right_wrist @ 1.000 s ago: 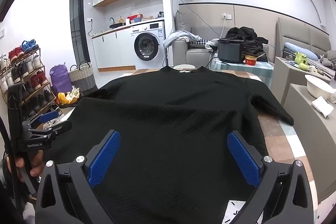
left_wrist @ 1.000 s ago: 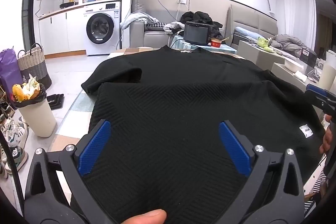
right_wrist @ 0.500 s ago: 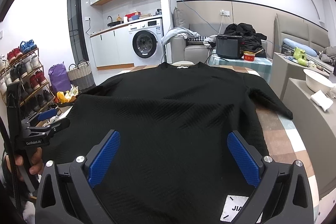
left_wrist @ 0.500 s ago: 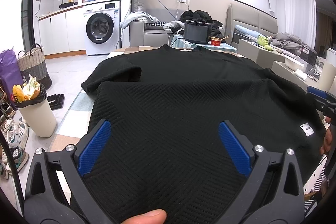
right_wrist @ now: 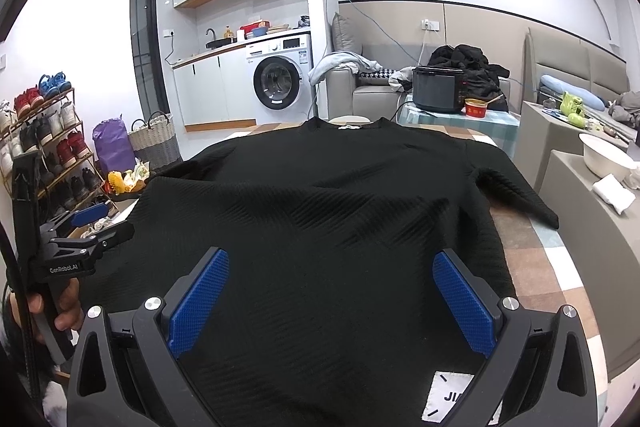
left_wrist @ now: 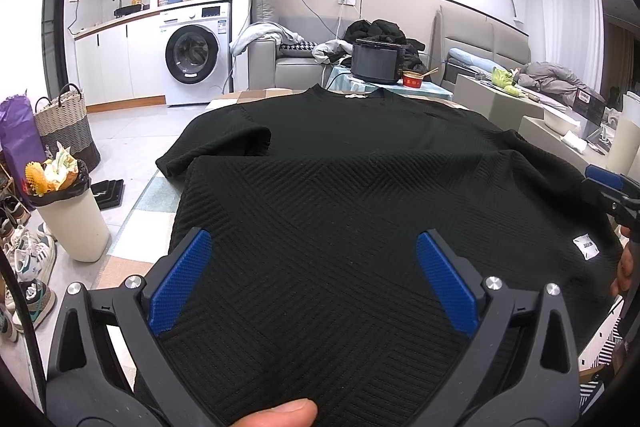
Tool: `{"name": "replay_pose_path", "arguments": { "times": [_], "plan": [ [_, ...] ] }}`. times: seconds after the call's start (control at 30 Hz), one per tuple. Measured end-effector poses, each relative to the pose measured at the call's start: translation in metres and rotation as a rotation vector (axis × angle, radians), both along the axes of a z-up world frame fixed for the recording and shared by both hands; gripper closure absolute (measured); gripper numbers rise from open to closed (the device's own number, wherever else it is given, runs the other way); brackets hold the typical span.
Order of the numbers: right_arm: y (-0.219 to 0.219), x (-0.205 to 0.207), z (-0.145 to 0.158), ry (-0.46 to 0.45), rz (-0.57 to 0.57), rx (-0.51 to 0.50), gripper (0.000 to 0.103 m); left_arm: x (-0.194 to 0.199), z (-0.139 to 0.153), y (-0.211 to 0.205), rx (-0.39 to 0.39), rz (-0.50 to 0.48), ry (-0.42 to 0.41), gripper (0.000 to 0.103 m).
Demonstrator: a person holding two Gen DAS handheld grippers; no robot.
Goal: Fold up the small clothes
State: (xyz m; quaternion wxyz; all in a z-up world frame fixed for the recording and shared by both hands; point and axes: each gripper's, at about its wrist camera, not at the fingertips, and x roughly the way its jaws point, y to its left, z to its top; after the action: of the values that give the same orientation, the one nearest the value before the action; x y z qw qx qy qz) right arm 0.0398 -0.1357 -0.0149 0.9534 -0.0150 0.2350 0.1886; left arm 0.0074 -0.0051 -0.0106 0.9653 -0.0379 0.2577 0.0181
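We held a gripper in each hand over a black sweater (left_wrist: 340, 195) spread across the counter (right_wrist: 532, 247), its neckline toward the far edge and its hem toward us. The textured knit covered most of the surface, so only a strip of the counter's patchwork top showed along the right edge and a little along the left. The hem end stood raised off the counter toward both cameras — the fabric passed between the blue pads of each gripper.

The left gripper (left_wrist: 312, 279) had its jaws spread wide, with the knit lying in the gap between them; we could not tell whether the pads touched the cloth. A fingertip (left_wrist: 280, 413) showed at the bottom of that view. The right gripper (right_wrist: 328, 303) was likewise wide apart, the sweater filling the space between its pads (right_wrist: 460, 303). A white label (right_wrist: 448, 401) sat near the hem, just beside the right gripper.

One sleeve (left_wrist: 216, 151) lay folded inward near the left edge of the counter; the other sleeve (right_wrist: 516, 195) trailed out toward the right edge.

Beyond the far edge stood a washing machine (right_wrist: 280, 87) and a sofa (left_wrist: 280, 63) — well apart from the sweater. A bin (left_wrist: 68, 211) stood on the floor to the left.
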Motion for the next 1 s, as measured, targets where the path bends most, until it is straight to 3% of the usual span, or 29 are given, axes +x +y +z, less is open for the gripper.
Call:
{"name": "replay_pose_path", "arguments": {
  "times": [1.0],
  "plan": [
    [-0.011, 0.002, 0.009, 0.009, -0.017, -0.011, 0.000, 0.000, 0.002, 0.004, 0.000, 0.006, 0.010, 0.001]
  ]
}}
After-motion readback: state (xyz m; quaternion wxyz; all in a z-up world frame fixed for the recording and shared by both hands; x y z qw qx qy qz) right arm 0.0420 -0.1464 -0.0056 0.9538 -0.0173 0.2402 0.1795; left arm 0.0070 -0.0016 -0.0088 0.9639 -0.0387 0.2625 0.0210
